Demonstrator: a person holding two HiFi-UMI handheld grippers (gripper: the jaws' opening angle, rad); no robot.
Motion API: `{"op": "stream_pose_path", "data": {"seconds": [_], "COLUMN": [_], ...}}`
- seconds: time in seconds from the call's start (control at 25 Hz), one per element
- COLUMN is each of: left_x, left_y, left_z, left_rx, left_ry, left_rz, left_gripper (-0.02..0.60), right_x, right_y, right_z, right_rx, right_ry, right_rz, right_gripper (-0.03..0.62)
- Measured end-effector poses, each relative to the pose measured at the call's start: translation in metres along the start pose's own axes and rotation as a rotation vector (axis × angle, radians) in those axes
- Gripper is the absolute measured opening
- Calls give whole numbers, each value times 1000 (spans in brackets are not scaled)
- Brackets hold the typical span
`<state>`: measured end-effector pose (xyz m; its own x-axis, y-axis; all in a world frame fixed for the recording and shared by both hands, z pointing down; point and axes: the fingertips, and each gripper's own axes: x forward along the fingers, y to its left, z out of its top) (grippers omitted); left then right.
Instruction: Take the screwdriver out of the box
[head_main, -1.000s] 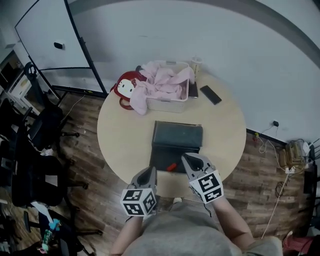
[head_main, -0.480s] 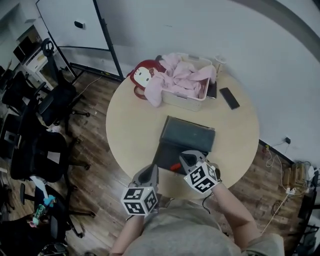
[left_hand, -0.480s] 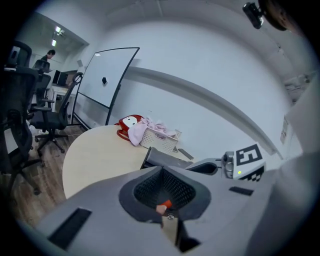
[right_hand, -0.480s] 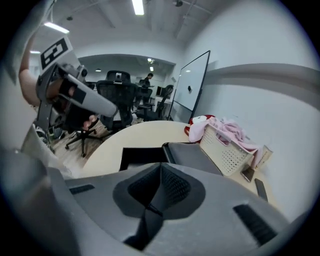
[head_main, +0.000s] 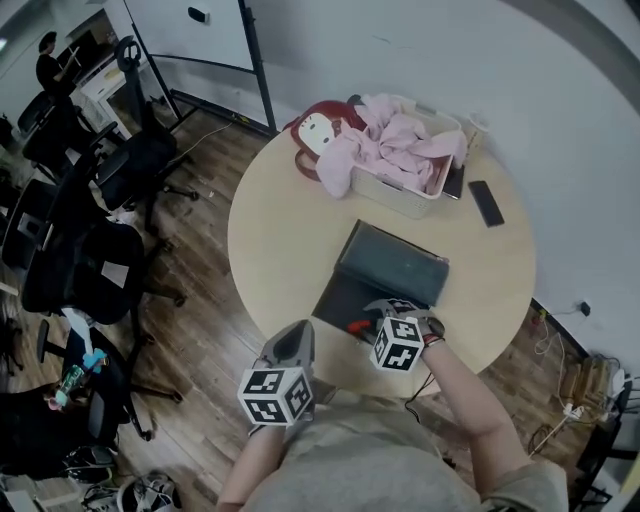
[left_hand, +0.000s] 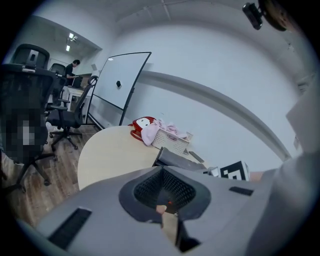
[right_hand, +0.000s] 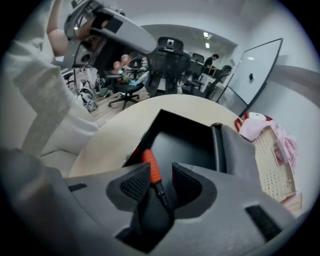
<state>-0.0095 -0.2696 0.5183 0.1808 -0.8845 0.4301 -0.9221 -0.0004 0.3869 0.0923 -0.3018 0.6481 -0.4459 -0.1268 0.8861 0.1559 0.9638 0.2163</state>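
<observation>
right gripper (right_hand: 161, 182): jaws just opened, apart, straddling screwdriver (right_hand: 151, 167) handle in box (right_hand: 186, 140)
left gripper (left_hand: 163, 189): jaws together, beside table (head_main: 280, 230) edge

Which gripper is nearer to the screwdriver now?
Right. The right gripper, fingers just opened, straddles the screwdriver in the box; the left gripper hangs near the table edge, away from it.

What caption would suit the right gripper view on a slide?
Right gripper, jaws just opened, straddling the orange-handled screwdriver in the open black box.
</observation>
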Motion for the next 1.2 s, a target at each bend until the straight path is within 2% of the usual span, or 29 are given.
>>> {"op": "stream_pose_path", "data": {"seconds": [0.08,0.16,0.48,0.68,0.8,0.96,1.2], "left_x": [-3,-4,-10,-11,-12,-13,-15], "left_y": [3,5,14,16,16,15,5], "left_z": [0,-1,1,2,2,3,6], "left_rx": [-5,-8,-14,-12,-12,-3,29], "left_ry": [-4,-7,-15,-20,-23,-24,-22], "left_rz": [14,25,55,58,55,39,-23], "left_gripper": [3,3,3,3,3,3,3], "right_x": [7,13,25,29,29,28,0], "right_y": [9,13,16,17,16,12,1], "right_z": [-2,-4,-3,-6,-6,-7,8], "right_rx": [-59,-79,-45,-44,-41,-42,70], "right_ry": [29,39,52,70,71,78,4], "right_rz": [73,112,200,217,198,130,-29], "right_gripper": [112,110,91,89,86,84,84]}}
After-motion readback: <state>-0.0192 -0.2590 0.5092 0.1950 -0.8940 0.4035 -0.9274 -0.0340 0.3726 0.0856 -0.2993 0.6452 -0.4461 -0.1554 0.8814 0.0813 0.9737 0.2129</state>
